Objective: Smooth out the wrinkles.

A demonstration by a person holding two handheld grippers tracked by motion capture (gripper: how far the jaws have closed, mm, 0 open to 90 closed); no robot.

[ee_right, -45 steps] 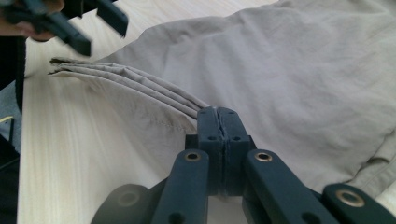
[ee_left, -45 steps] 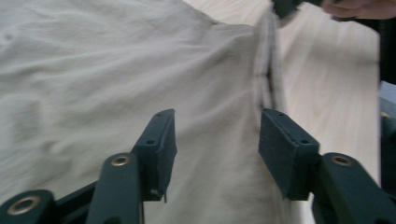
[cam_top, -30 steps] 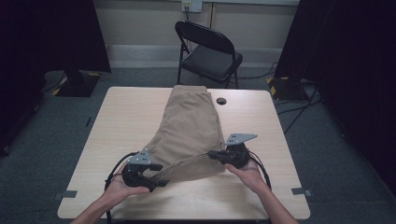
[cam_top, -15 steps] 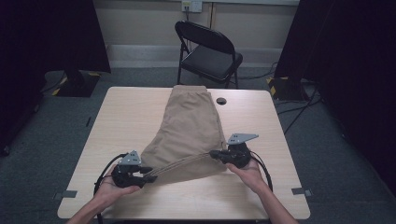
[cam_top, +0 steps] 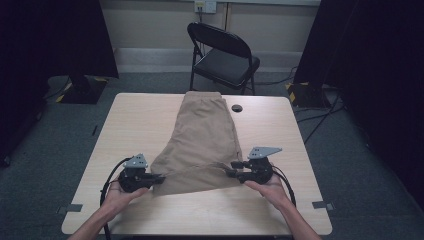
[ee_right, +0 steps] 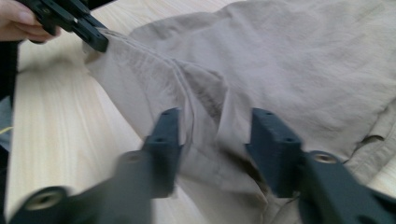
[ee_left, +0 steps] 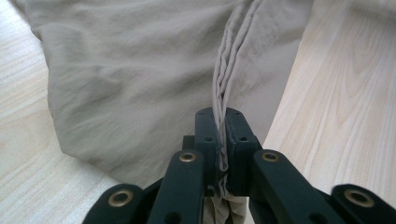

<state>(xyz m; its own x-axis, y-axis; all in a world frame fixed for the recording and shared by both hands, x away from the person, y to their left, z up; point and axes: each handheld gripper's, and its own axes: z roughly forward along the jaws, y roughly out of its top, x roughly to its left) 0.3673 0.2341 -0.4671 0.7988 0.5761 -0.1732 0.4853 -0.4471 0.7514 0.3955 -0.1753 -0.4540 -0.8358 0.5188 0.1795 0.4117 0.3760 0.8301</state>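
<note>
You're working a pair of tan shorts (cam_top: pixel 202 145) lying flat on the table (cam_top: pixel 140 115), waistband at the far edge, leg hems toward you. Your left gripper (ee_left: pixel 222 140) is clamping a bunched hem fold, its jaws having just been closing, w/ cloth pinched tight between them; in the high view that gripper (cam_top: pixel 156 178) is sitting at the near-left hem corner. Your right gripper (ee_right: pixel 215 149) is standing apart, its jaws having just been opening; fabric is lying between them but the pads aren't pressing, so that side is released. In the high view the right gripper (cam_top: pixel 231 171) is sitting at the near-right hem. Risks, as judged: w/ only 1 side gripped, any pull is likely dragging the garment askew and wrinkling it; the left's bunched bite may be slipping under tension; the right may be re-gripping 1 layer instead of 2.
</note>
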